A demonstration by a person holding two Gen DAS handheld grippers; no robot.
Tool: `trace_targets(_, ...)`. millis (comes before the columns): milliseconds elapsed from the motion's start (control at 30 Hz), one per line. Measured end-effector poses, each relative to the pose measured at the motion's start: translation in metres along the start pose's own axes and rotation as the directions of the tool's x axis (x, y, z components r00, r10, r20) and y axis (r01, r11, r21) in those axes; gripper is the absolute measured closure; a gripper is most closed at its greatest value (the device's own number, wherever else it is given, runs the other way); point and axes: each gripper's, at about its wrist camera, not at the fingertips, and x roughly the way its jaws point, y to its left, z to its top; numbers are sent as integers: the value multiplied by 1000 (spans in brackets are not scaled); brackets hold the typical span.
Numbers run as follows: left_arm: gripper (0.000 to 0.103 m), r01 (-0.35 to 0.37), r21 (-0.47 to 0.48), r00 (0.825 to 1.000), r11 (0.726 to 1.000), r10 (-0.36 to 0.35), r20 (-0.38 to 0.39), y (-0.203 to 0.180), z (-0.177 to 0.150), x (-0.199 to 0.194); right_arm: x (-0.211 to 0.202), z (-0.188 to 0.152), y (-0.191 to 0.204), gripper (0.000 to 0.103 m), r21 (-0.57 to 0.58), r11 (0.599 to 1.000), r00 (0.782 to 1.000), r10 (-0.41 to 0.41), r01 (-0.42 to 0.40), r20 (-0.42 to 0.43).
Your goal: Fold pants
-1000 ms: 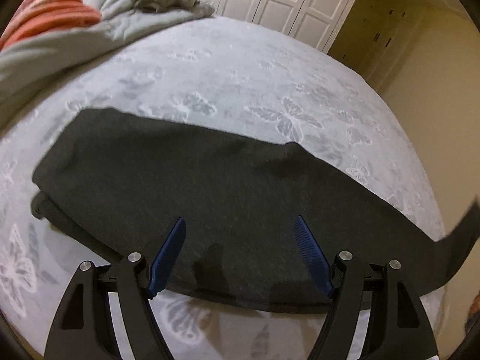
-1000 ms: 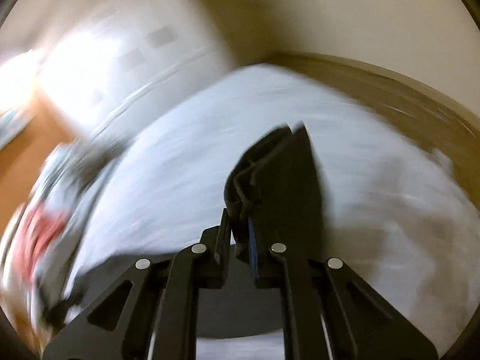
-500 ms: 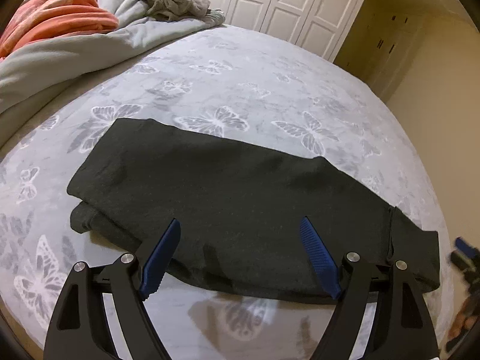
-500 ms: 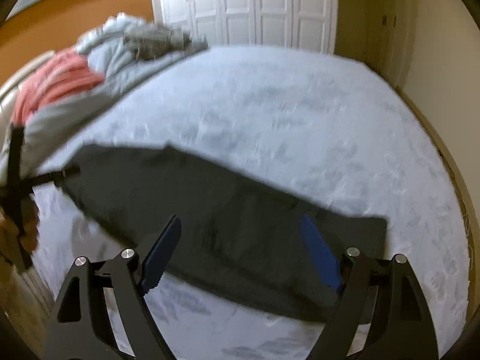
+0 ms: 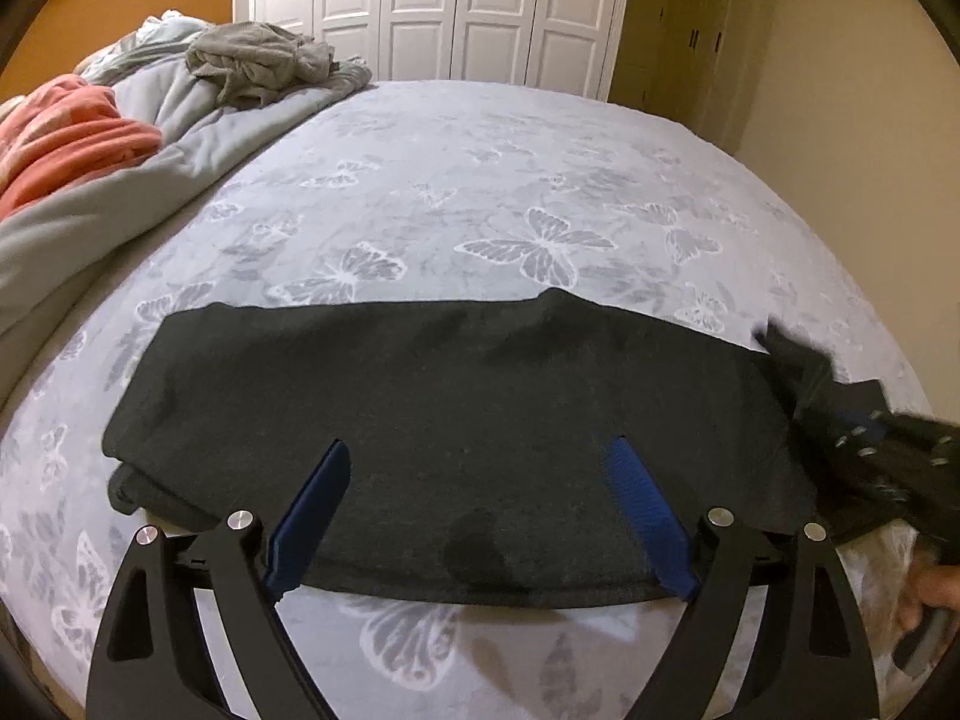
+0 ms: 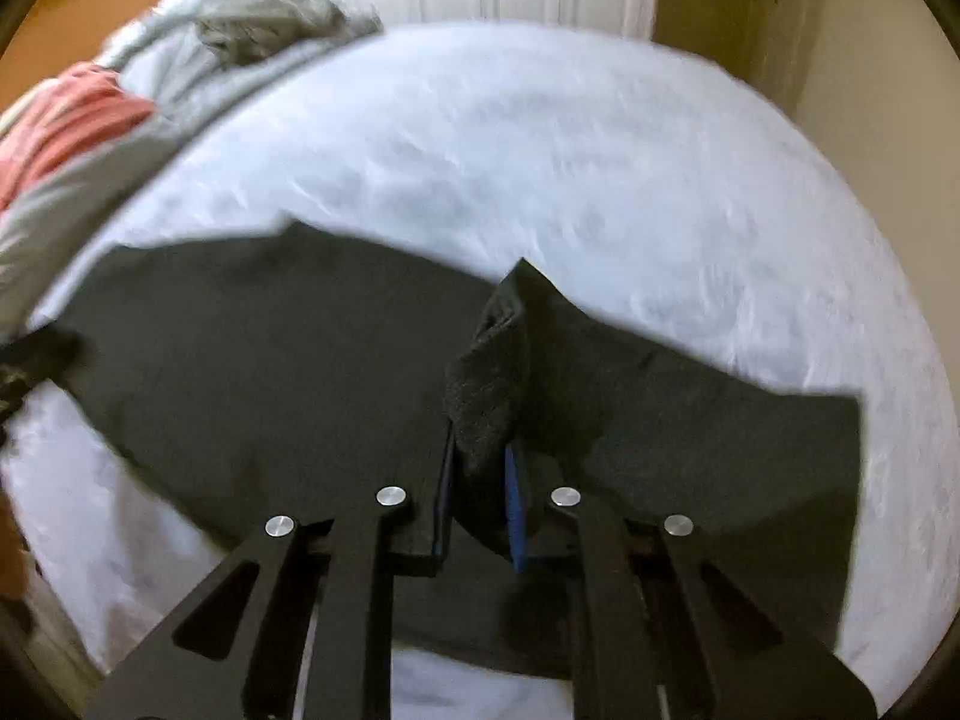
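Pinching 1 pants (image 6: 336, 372) fold, R gripper (image 6: 480, 504) closing; L gripper (image 5: 480, 510) opening, empty.

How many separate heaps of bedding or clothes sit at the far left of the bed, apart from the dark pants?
3: a coral blanket at the left edge, a grey quilt beside and under it, and a crumpled grey garment on top, nearest the wardrobe. More may lie hidden.
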Motion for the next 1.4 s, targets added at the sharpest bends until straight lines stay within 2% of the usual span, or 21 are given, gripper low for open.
trace_targets(100,17,-9,-9,1000,1000,9,-5,-1,0,3,14,0,33,82,-76,992,993,94,-100,-71)
trace_targets(167,17,-21,-4,1000,1000,21,-9,-1,-1,4,32,-8,44,64,-131,989,992,49,-65,-119)
trace_targets(233,17,-24,-5,1000,1000,24,-17,4,0,3,21,-11,39,64,-176,984,997,-2,-13,-83)
trace_targets(300,17,-8,-28,1000,1000,7,-19,16,2,0,-20,-6,8,45,-125,992,1000,-21,22,11)
trace_targets(333,17,6,-69,1000,998,-7,-17,28,4,-2,-36,-6,-10,22,-85,995,998,-40,44,45)
trace_targets(367,17,17,-106,1000,994,-18,-14,39,5,-4,-51,-7,-31,12,-40,997,995,-64,67,71)
trace_targets(433,17,27,-217,999,976,-32,-18,69,8,-4,-69,-19,-82,12,61,989,988,-137,133,69)
trace_targets(500,17,29,-301,999,953,-37,-20,89,8,-5,-65,-42,-134,12,189,965,983,-186,184,-9)
trace_targets(667,17,79,-524,997,848,-76,26,139,3,-17,-29,-82,-198,12,438,892,987,-45,109,-155)
trace_targets(767,17,24,-622,1000,783,-16,19,165,-9,-23,-14,-87,-202,13,464,884,984,22,63,-174)
trace_targets(867,17,16,-720,1000,694,-29,-6,189,-26,-19,-12,-91,-192,15,453,888,986,4,74,-168)
trace_targets(933,17,21,-773,997,634,-69,-29,201,-39,-11,-14,-93,-182,63,438,899,990,52,11,-132)
trace_targets(1000,17,59,-818,989,573,-144,-29,208,-50,1,-11,-95,-178,74,450,893,991,48,13,-123)
trace_targets(1033,17,90,-847,977,524,-213,-27,212,-56,13,-12,-95,-178,79,459,889,992,58,1,-115)
trace_targets(1100,17,122,-880,959,460,-283,-16,217,-64,30,-14,-96,-183,80,490,871,992,80,-23,-97)
trace_targets(1133,11,149,-889,960,433,-278,26,219,-63,30,-12,-98,-187,76,515,856,990,99,-36,-96)
trace_targets(1200,11,184,-892,957,413,-281,67,219,-59,31,-8,-102,-192,67,568,819,987,144,-79,-70)
trace_targets(1300,11,212,-914,954,345,-276,117,224,-59,41,-6,-99,-184,69,542,838,991,114,-59,-69)
trace_targets(1333,13,239,-916,951,323,-266,155,225,-57,44,-7,-97,-181,78,524,850,992,101,-49,-71)
trace_targets(1367,34,257,-907,949,333,-265,172,226,-52,45,-10,-95,-179,87,511,857,992,106,-59,-63)
trace_targets(1400,56,280,-888,945,365,-270,187,225,-44,49,-17,-91,-179,88,505,860,993,112,-77,-40)
